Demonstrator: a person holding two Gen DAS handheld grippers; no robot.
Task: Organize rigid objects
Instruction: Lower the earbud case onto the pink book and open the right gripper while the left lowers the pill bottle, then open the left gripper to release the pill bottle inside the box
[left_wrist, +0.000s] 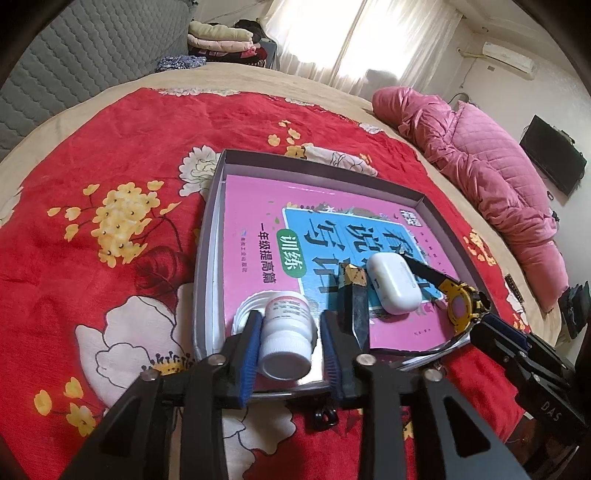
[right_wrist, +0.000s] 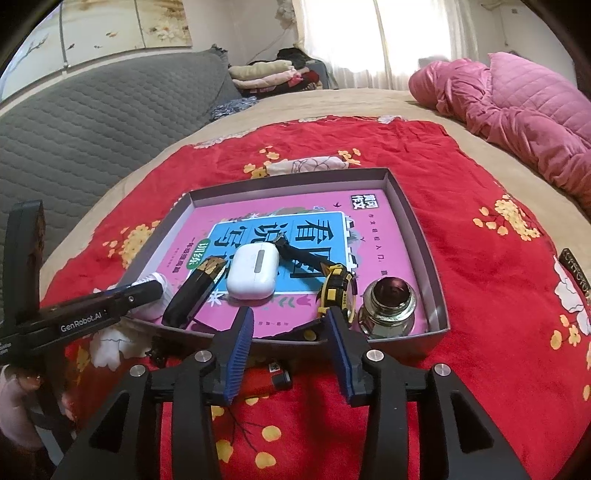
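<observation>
- Left wrist view: the left gripper (left_wrist: 290, 332) stands part open around a small white bottle (left_wrist: 285, 334) that lies on its side in the near left corner of a shallow grey tray (left_wrist: 207, 236). The left pad sits close against the bottle; a gap shows on the right, so nothing is clamped.
- The tray rests on a red flowered blanket (left_wrist: 110, 155) on the bed and holds a pink book (left_wrist: 255, 206). On the book lie a black bar with gold flecks (left_wrist: 352, 299), a white earbud case (left_wrist: 393, 284) and a yellow-and-black watch (left_wrist: 460, 304).
- The right gripper (left_wrist: 491, 328) shows at the far right, by the watch.
- Right wrist view: the right gripper (right_wrist: 290, 325) is part open at the tray's near rim, with nothing between its pads; the watch (right_wrist: 338, 291) lies just beyond its right finger.
- A metal nut-like fitting (right_wrist: 389, 308) stands in the tray's near right corner.
- A red lighter (right_wrist: 266, 380) lies on the blanket below the gripper.
</observation>
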